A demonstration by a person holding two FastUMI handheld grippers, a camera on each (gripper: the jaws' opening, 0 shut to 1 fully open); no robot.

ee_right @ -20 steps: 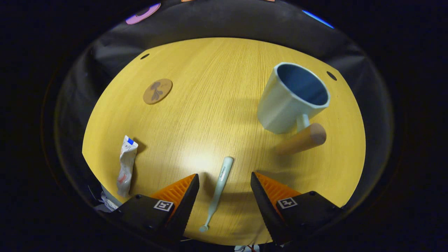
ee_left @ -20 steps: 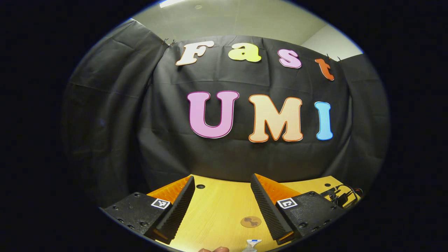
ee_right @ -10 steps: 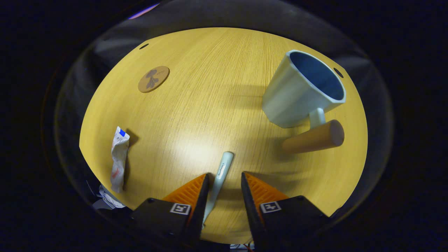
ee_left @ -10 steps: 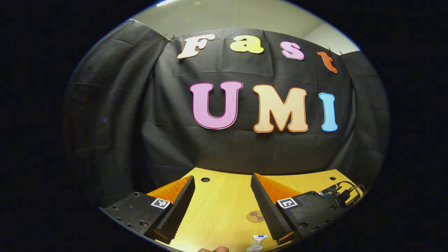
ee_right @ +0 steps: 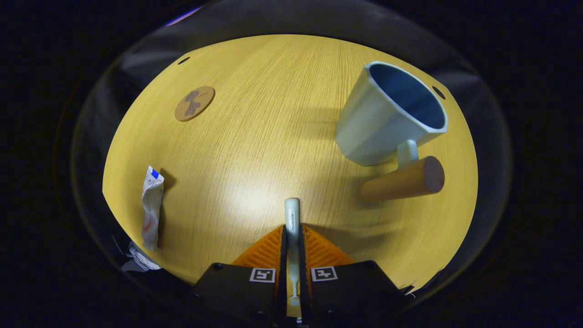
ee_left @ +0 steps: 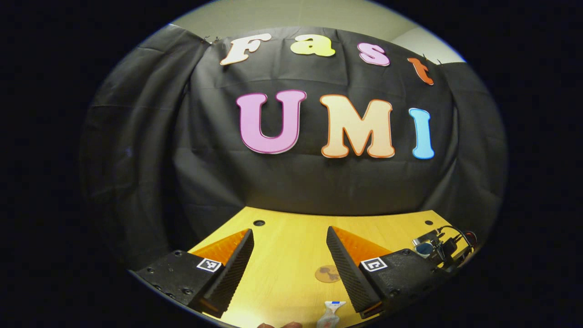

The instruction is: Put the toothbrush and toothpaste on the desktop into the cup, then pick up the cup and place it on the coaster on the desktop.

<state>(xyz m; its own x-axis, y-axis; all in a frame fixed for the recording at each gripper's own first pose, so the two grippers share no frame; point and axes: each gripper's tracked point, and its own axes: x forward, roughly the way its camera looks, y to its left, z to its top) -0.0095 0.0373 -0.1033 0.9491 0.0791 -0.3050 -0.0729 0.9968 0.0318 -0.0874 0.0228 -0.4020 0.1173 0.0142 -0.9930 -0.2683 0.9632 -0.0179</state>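
While the right tool (ee_right: pixel 291 237) clamps the toothbrush (ee_right: pixel 292 217) — cup (ee_right: pixel 387 116) ahead to its right — the left tool (ee_left: pixel 289 253) gapes empty above the bench (ee_left: pixel 291 237), coaster (ee_left: pixel 326 274) between its fingers.

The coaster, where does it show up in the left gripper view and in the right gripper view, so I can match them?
Left gripper view: the coaster lies low on the desktop, just left of the gripper's right-hand finger.
Right gripper view: the coaster sits upper left, far from the cup.
Shared landmark: the toothpaste, nearer the camera than the coaster in both.
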